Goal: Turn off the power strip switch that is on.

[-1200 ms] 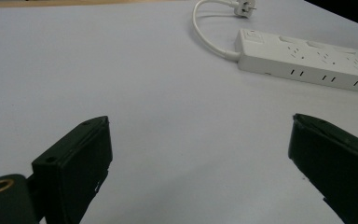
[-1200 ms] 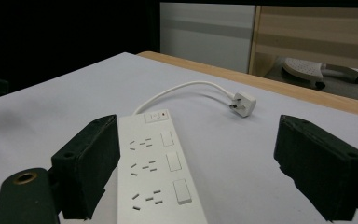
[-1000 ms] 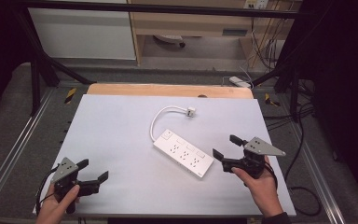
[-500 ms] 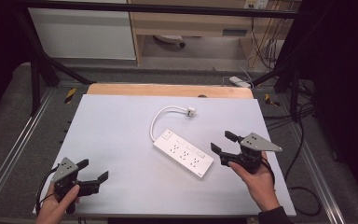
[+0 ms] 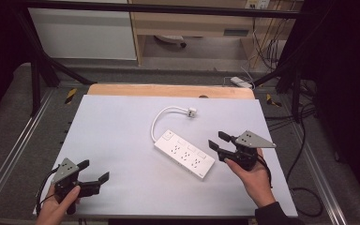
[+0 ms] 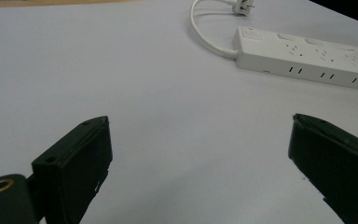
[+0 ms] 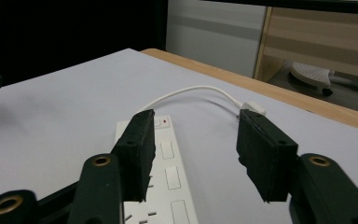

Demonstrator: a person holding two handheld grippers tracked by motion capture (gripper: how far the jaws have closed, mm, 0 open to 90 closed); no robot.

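A: Which step is running?

B: Approach — the right gripper (image 5: 219, 141), jaws half apart and just narrowing, empty, is nearing the power strip (image 5: 183, 153) lying mid-table (image 5: 117, 126).

A: Next?

B: Probably lowering onto its near end — then clamping.

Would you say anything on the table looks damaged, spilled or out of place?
Nothing stands out. The power strip lies flat and whole, diagonal on the table, its cord looped and unplugged. Both grippers, left and right, hover open.
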